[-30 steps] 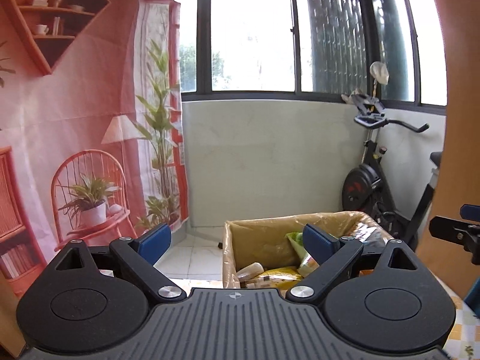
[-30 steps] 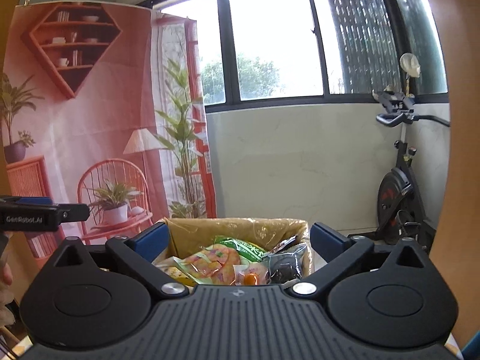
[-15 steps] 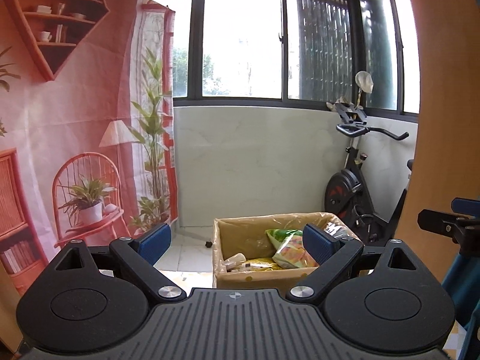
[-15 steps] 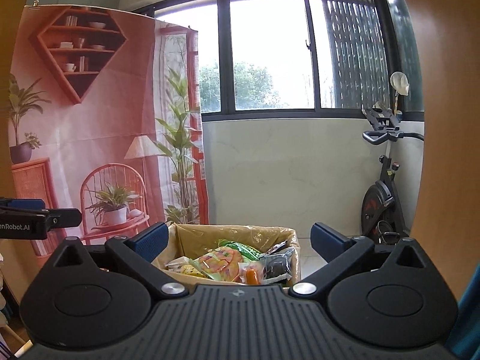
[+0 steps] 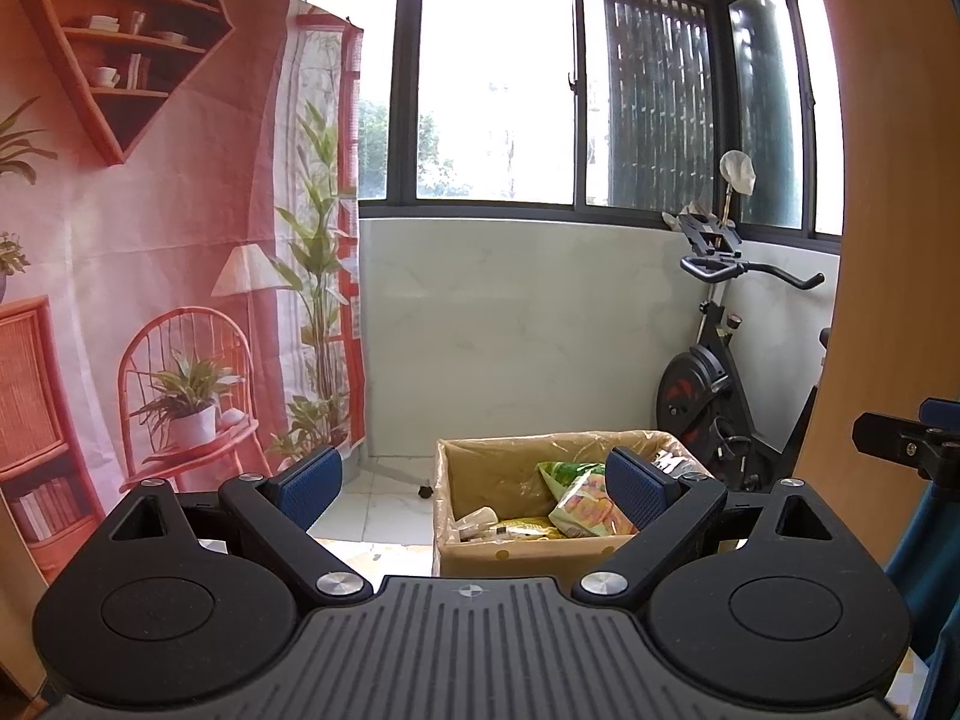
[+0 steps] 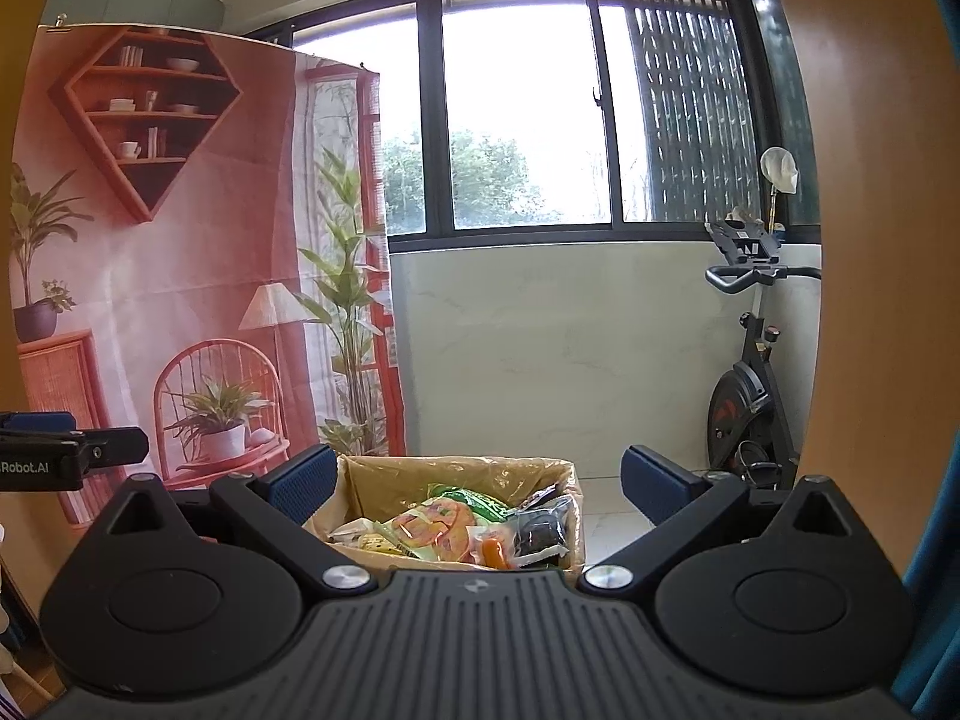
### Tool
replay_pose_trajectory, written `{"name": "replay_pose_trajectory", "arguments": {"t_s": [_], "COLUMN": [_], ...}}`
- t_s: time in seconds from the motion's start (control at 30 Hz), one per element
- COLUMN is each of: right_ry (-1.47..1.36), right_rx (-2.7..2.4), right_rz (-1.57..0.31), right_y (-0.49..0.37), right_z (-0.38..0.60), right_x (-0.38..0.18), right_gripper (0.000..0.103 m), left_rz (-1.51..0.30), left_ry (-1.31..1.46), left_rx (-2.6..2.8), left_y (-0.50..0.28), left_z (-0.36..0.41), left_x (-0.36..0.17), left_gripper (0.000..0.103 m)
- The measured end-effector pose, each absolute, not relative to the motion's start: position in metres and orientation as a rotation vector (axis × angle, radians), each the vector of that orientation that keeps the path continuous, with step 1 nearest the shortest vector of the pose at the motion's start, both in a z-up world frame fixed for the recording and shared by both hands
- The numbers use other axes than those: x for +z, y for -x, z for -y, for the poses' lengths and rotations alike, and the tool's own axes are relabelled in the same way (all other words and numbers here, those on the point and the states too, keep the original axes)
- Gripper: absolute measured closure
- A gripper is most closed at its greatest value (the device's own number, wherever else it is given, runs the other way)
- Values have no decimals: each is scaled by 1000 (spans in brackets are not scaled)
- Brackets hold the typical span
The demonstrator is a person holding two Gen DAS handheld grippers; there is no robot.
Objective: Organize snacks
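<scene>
Blue-padded left gripper (image 5: 474, 483) and right gripper (image 6: 477, 480) both spread wide, holding nothing.
Ahead sits the cardboard box (image 6: 384, 474) of snack packets (image 6: 444, 525) (film bags, probably light, crinkly, slippery); judged best pinched at a sealed edge, not the puffed middle, to spare the contents.

Matt cardboard box (image 6: 390, 474), glossy wrappers (image 6: 447, 525)
</scene>
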State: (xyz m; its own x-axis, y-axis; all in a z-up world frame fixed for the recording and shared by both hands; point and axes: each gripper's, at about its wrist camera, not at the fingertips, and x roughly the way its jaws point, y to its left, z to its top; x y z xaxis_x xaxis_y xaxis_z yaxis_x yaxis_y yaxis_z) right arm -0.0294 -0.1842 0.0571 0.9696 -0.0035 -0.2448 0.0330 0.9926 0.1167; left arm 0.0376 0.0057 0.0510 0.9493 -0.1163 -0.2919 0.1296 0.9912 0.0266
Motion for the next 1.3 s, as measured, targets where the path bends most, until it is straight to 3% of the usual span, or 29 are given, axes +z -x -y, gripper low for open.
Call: {"name": "replay_pose_trajectory", "arguments": {"t_s": [1.3], "right_ry": [-119], "right_rx": [-26], "right_rz": [-253], "right_y": [27], "right_z": [183], "right_x": [53], "right_gripper": [0], "left_rz": [-308], "left_ry": [-28], "left_rx": [-119], "left_y": [-38], "left_z": [-8], "left_x": [51], "left_gripper": [7]}}
